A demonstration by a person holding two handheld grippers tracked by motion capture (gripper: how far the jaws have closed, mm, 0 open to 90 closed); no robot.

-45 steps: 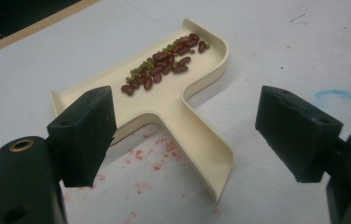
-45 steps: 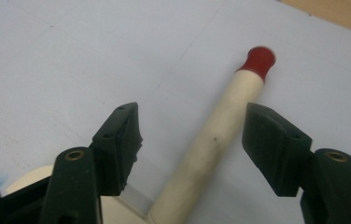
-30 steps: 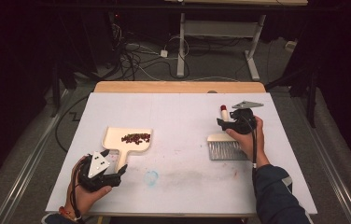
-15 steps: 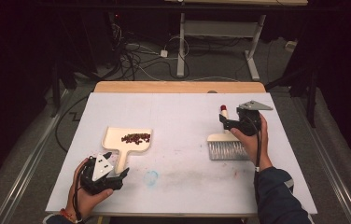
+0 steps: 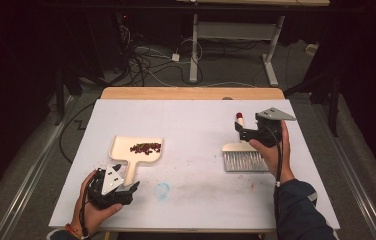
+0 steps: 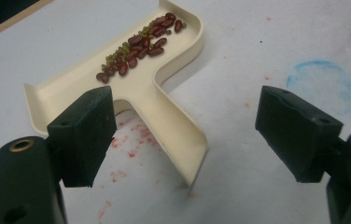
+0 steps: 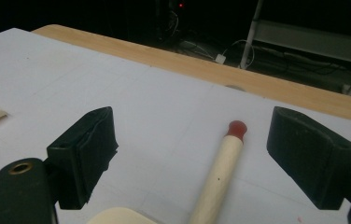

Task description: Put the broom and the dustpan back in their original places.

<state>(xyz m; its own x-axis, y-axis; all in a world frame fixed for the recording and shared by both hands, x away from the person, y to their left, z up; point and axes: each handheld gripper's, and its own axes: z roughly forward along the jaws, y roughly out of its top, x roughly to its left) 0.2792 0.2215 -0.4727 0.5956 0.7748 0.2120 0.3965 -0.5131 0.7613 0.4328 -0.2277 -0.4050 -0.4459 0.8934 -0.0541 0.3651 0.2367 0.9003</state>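
- While both hands sit near the person's edge, the white worktop (image 5: 191, 125) spreads across the middle of the high view, with a wooden strip along its far side and faint red and blue smudges on its surface.
- Cream dustpan (image 5: 137, 150) lies flat on the left half, handle pointing toward the person; in the left gripper view its handle end lies between the jaws without touching either.
- Brush (image 5: 245, 157) lies on the right half, grey bristles toward the person, wooden handle with a red tip pointing away.
- Right gripper (image 5: 248, 134) hangs over the brush handle; its jaws have just been opening and now stand released, wide apart, with the handle lying on the worktop between and below them, untouched.
- Left gripper (image 5: 126, 187) rests at the near left edge, just behind the dustpan handle, jaws released and wide.
- Red and green beans (image 5: 146, 148) lie in a small heap inside the dustpan's tray.
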